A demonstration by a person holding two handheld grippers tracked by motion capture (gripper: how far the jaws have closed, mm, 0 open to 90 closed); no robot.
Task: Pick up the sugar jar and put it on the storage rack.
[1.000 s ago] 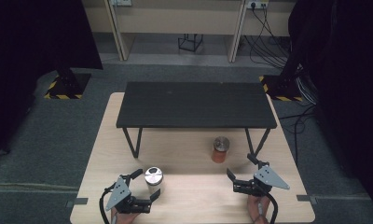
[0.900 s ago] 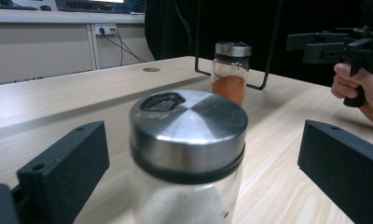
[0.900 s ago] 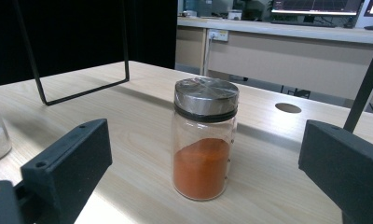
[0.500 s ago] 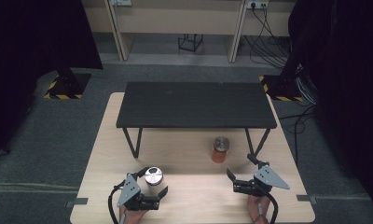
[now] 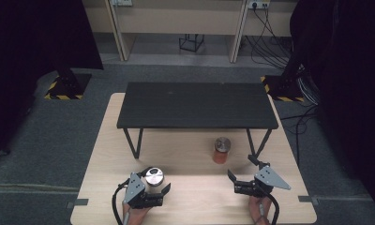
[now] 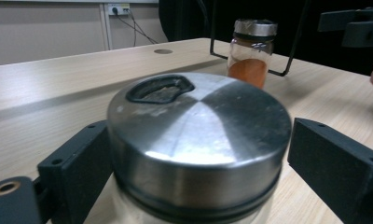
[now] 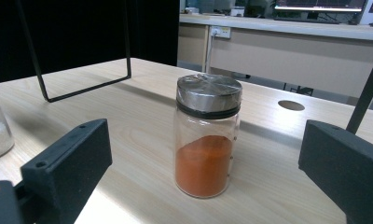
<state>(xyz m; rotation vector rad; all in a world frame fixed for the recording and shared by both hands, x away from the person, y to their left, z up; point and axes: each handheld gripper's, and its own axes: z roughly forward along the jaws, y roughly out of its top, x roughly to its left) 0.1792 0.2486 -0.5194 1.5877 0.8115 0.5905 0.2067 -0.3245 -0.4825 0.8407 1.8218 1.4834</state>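
Steel-lidded and clear-walled, the near jar (image 6: 198,140) stands upright on the pale wooden table (image 5: 106,140), near its left front edge, and my left gripper (image 5: 160,185) has it between its jaws. Those jaws have just been closing around the lid; one pad looks to rest against the lid's left side, while a narrow gap shows between the lid and the right pad, so I call them released and not yet grasping. White contents show at the jar's base in the right gripper view. My right gripper (image 5: 239,176) hovers near the table's right front with its jaws spread wide, holding nothing. Beyond it, apart from both pads, stands the orange spice jar (image 7: 207,140), upright, silver-capped, roughly a third full of powder, just in front of the low black bench (image 5: 197,105)
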